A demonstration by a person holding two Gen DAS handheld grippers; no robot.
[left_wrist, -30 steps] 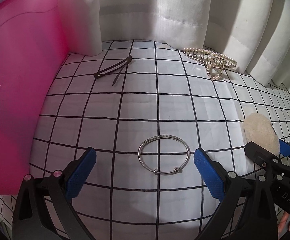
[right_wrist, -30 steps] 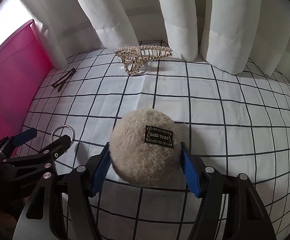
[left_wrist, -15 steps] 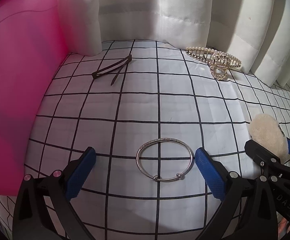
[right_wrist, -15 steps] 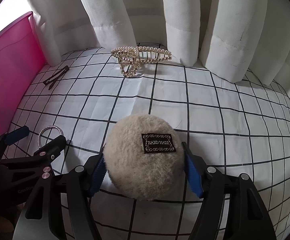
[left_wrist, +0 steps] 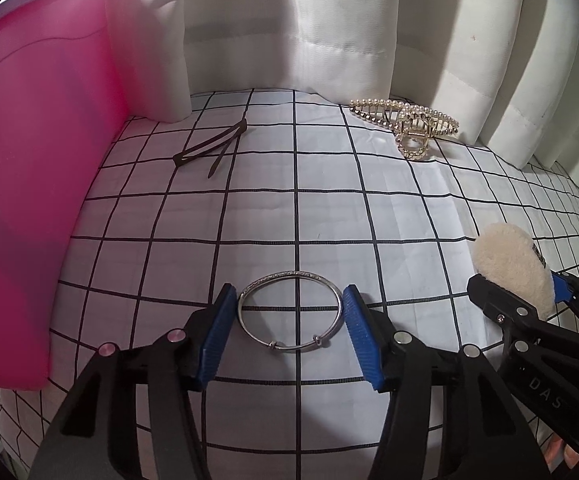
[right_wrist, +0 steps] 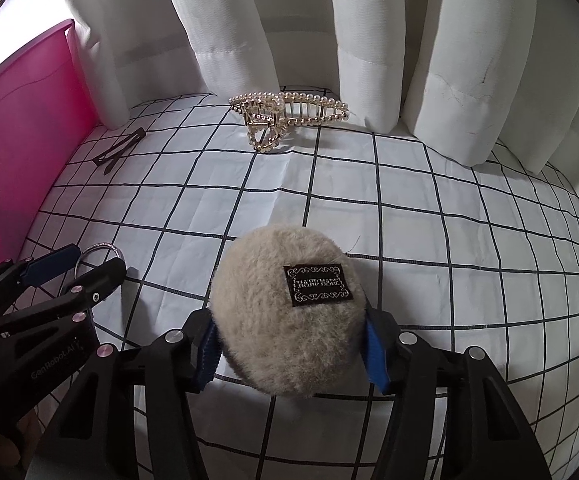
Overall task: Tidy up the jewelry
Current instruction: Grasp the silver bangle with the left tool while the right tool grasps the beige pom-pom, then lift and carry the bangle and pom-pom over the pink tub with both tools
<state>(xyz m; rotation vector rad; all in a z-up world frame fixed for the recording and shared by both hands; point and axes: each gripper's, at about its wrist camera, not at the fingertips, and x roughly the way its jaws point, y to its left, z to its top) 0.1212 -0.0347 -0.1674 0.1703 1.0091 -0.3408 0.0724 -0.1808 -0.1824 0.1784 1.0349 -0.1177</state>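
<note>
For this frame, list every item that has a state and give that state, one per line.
left gripper: closed in around the bangle, pads at its sides
silver bangle: flat on the cloth, between the left pads
right gripper: shut on the puff
fluffy puff: held, label up
pearl claw clip: closed, lying by the curtain
dark hair clip: sprung open, lying flat
pink bin: upright

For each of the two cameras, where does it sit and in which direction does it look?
Left wrist: sits on the left hand-held gripper, looks forward and down at the bangle between its fingers; the right hand-held gripper shows at right.
Right wrist: sits on the right hand-held gripper, looks at the puff it clamps; the left gripper shows at left.
Both share the pearl clip, hairpin, pink box and curtain.
</note>
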